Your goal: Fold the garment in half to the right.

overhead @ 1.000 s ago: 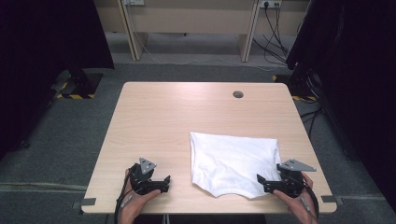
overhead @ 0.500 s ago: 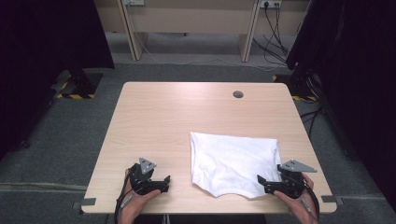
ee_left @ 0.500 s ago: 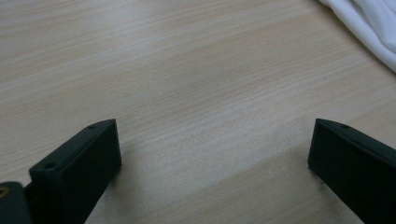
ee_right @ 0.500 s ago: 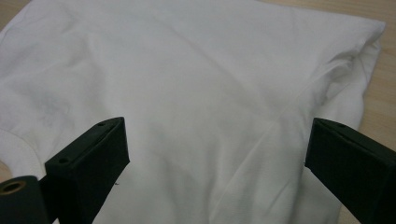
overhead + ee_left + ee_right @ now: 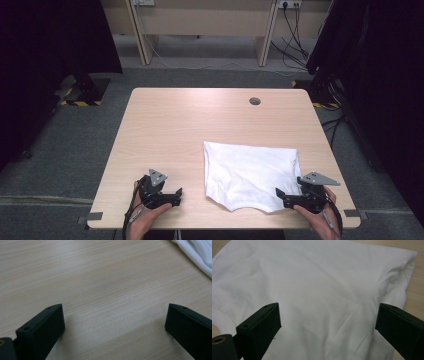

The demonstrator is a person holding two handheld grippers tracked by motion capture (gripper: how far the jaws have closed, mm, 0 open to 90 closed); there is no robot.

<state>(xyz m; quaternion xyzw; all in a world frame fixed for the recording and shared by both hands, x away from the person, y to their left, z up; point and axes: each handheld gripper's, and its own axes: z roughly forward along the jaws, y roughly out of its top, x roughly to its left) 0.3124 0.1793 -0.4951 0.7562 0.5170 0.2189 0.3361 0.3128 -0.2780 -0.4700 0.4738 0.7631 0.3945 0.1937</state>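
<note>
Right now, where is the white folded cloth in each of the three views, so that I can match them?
High view: white cloth lies on the table's near right part, beside the right gripper.
Left gripper view: only its edge, top right corner.
Right gripper view: it spreads behind both open jaws.
Shared landmark: the light wooden table.

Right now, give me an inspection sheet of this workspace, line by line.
Surface: light wooden table, with a round grommet hole near the far edge.
Job's things: folded white garment lying flat on the near right part.
Clutter: nothing seen.
Grippers: left gripper open over bare wood beside the garment; right gripper open at the garment's near right corner, gripping nothing.
Cables: one trails from each gripper; more hang at a wall socket.
Surroundings: grey carpet, dark curtains at both sides.
</note>
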